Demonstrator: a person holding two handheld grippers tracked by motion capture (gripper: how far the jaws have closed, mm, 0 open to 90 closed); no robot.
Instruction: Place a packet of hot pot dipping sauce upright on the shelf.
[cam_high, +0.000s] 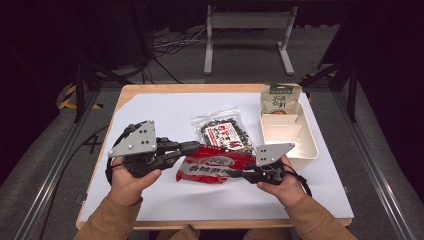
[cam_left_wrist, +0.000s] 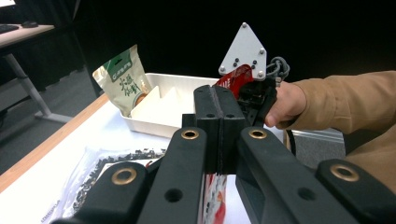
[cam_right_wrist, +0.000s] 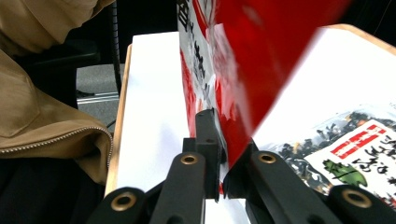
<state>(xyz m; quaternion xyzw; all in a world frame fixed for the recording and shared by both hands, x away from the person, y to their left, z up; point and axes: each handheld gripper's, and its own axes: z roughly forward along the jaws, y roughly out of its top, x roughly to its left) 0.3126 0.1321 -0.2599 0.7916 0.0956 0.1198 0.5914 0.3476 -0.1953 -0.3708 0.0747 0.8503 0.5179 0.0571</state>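
In the high view, a red snack packet (cam_high: 215, 167) is seen near the middle of the white sheet (cam_high: 165, 200) covering the table, held at its left end by the left gripper (cam_high: 192, 146) and at its right end by the right gripper (cam_high: 239, 174). A clear bag of dark pieces (cam_high: 224, 132) lies just beyond it, and a white tray (cam_high: 289, 136) stands at the right with a green pouch (cam_high: 280, 98) at its far end. In the left gripper view, the left gripper (cam_left_wrist: 219, 105) is shown with its jaws pressed together on the packet's edge, part of the red packet (cam_left_wrist: 215, 196) showing below them, while the right gripper (cam_left_wrist: 254, 93) is seen farther off at the packet's other end. In the right gripper view, the right gripper (cam_right_wrist: 224, 154) is shown clamped tight on the red packet (cam_right_wrist: 252, 65), which stands on edge between the jaws, with the clear bag (cam_right_wrist: 345, 149) lying at the right.
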